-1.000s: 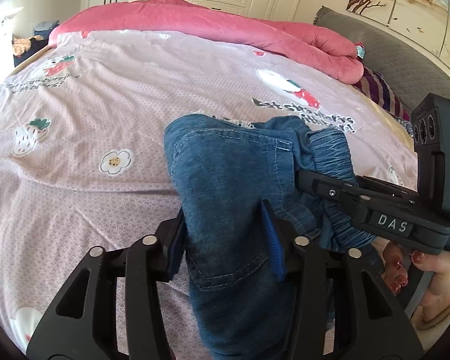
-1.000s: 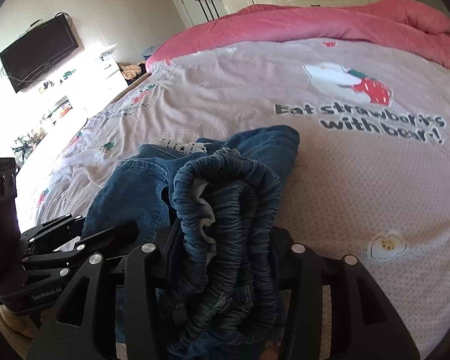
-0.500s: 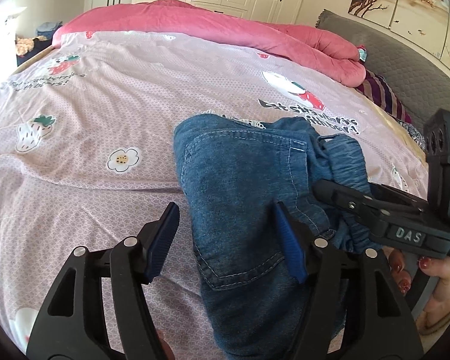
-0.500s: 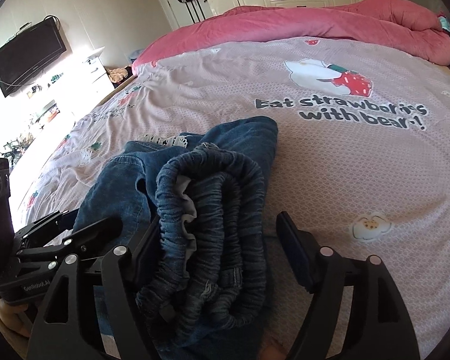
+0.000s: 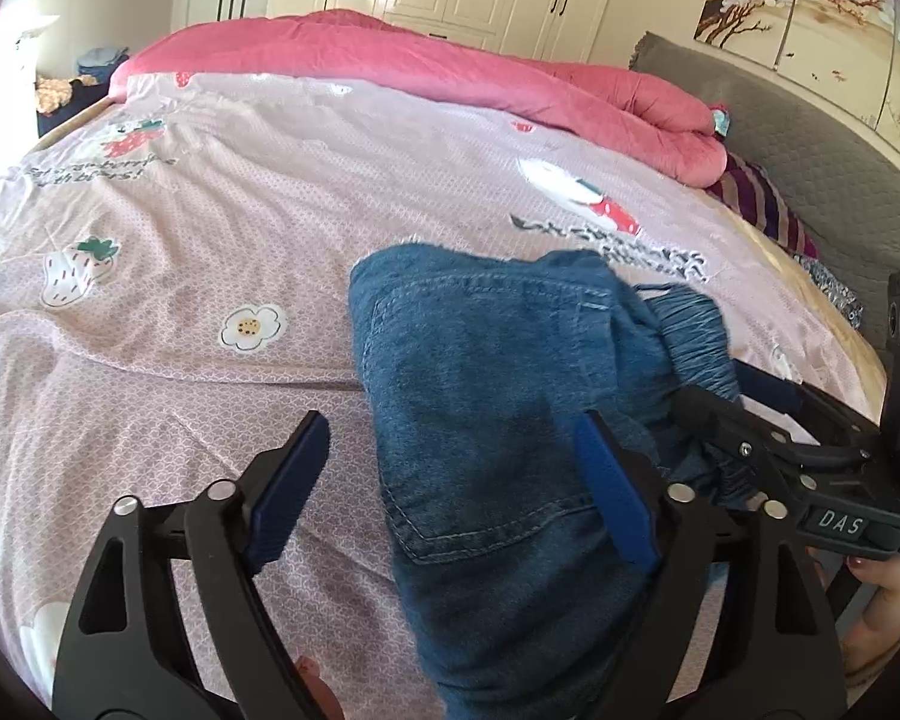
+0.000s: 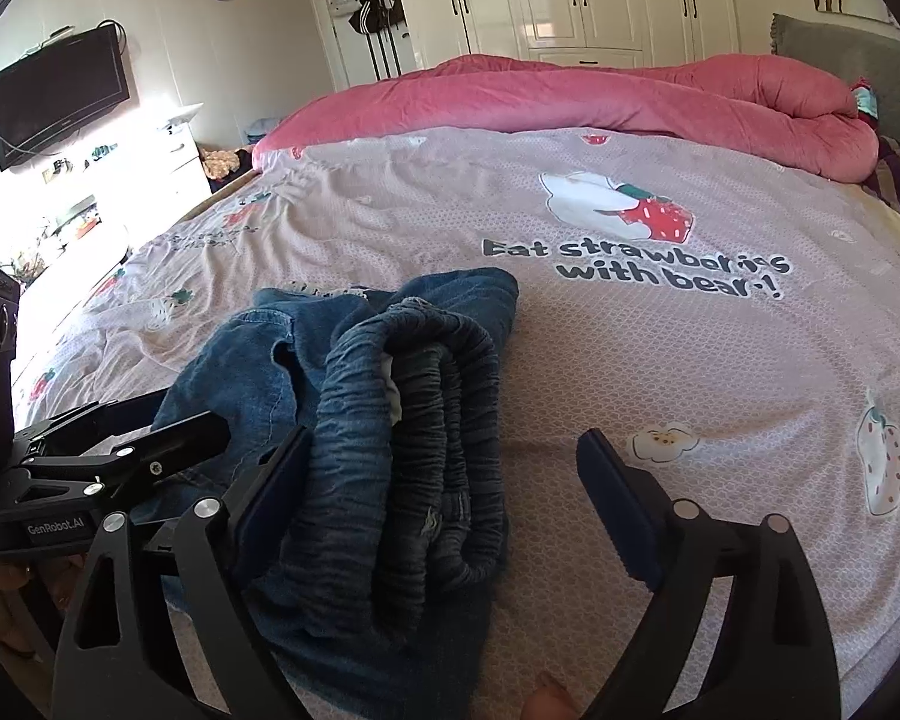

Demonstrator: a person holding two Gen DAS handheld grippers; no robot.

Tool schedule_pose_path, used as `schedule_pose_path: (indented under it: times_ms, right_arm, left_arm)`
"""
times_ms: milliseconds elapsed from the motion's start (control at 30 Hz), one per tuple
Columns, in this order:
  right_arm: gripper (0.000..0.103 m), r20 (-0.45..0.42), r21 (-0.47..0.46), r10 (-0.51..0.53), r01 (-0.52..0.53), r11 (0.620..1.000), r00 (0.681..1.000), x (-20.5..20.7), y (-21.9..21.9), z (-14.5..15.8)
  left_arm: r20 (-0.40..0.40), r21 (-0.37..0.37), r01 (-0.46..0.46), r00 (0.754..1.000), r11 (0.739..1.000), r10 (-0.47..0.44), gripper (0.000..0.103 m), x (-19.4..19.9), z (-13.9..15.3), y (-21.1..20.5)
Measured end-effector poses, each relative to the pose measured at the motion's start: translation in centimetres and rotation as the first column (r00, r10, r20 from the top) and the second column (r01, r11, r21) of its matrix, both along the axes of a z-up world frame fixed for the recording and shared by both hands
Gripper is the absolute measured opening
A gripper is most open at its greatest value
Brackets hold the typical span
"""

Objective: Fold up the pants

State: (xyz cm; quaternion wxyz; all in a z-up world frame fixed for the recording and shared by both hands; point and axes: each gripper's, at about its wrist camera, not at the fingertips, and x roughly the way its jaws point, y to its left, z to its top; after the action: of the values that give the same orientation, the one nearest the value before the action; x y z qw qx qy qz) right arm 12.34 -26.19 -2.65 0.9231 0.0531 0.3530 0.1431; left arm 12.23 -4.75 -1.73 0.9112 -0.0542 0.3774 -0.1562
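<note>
The blue denim pants point(image 5: 498, 396) lie folded in a compact bundle on the pink printed bedspread point(image 5: 210, 228). Their back pocket faces up in the left wrist view. The gathered elastic waistband point(image 6: 408, 420) shows in the right wrist view. My left gripper point(image 5: 456, 480) is open; the pants lie between its spread fingers, toward the right one. My right gripper point(image 6: 444, 486) is open over the waistband end. It also shows at the right of the left wrist view point(image 5: 768, 432), and the left gripper shows at the left of the right wrist view point(image 6: 120, 450).
A rolled pink quilt point(image 5: 450, 78) lies along the far side of the bed. A grey headboard point(image 5: 810, 150) and striped pillow point(image 5: 768, 204) are at the right. White wardrobes point(image 6: 570, 0) and a wall television point(image 6: 54, 96) stand beyond the bed.
Both grippers were shut on the folded pants; both have opened, let go and drawn back a little. The pants now rest on the bed.
</note>
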Motion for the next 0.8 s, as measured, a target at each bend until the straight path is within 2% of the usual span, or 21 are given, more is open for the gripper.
schedule_pose_path:
  times_ms: [133, 433, 800]
  right_arm:
    - [0.092, 0.012, 0.015, -0.006, 0.006, 1.0, 1.0, -1.0, -0.6, 0.7]
    - [0.095, 0.056, 0.006, -0.016, 0.016, 1.0, 0.998, -3.2, -1.3, 2.7]
    - [0.098, 0.102, 0.0, -0.015, 0.016, 1.0, 0.995, -7.4, -1.9, 5.4]
  left_arm:
    - [0.033, -0.001, -0.019, 0.999, 1.0, 0.019, 0.084, -0.9, 1.0, 0.2]
    - [0.053, 0.004, -0.04, 0.998, 0.999, 0.039, 0.093, -3.3, 2.5, 0.5]
    - [0.093, 0.038, -0.063, 0.994, 0.997, 0.059, 0.093, -7.6, 4.9, 0.9]
